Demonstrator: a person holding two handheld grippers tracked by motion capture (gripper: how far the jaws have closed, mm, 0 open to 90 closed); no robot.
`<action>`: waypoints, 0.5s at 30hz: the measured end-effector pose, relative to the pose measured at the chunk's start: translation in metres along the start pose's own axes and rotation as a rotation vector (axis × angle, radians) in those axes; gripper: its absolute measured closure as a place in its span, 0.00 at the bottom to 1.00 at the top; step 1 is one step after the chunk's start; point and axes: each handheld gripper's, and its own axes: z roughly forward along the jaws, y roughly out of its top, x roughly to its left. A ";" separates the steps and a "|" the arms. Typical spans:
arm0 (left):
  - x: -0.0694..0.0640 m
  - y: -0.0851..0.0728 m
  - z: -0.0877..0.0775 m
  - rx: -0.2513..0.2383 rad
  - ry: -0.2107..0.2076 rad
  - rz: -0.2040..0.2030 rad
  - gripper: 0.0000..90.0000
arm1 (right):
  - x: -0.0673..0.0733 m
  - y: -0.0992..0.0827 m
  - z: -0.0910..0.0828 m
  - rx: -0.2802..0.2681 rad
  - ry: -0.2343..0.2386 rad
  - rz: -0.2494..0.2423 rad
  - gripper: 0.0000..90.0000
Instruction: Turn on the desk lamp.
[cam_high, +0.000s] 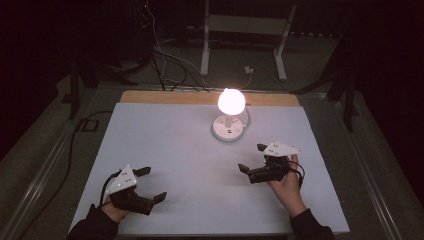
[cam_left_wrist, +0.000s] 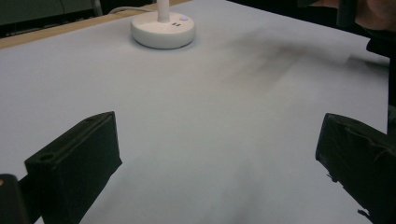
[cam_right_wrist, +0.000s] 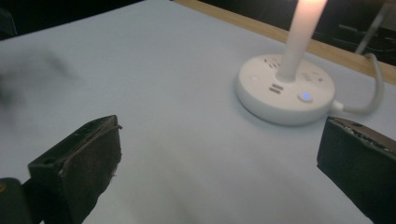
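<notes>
Lamp (cam_high: 229, 117) lit, far centre of surface (cam_high: 165, 165). My left gripper (cam_high: 150, 184) and right gripper (cam_high: 252, 157) both spread, empty. Bulb likely fragile, hot; rigid base (cam_right_wrist: 286, 88) safest hold.

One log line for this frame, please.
left tool: open, holding nothing | right tool: open, holding nothing | lamp: lit, far side of white mat
</notes>
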 end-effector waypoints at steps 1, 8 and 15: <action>0.000 0.000 0.000 -0.002 0.000 -0.001 0.00 | 0.000 0.000 0.000 0.000 0.000 0.000 0.00; 0.000 0.000 0.000 -0.001 0.001 -0.001 0.00 | -0.004 -0.017 -0.022 -0.004 -0.019 0.022 0.00; 0.000 0.000 0.000 -0.001 0.002 -0.001 0.00 | -0.007 -0.037 -0.041 0.001 -0.045 0.026 0.00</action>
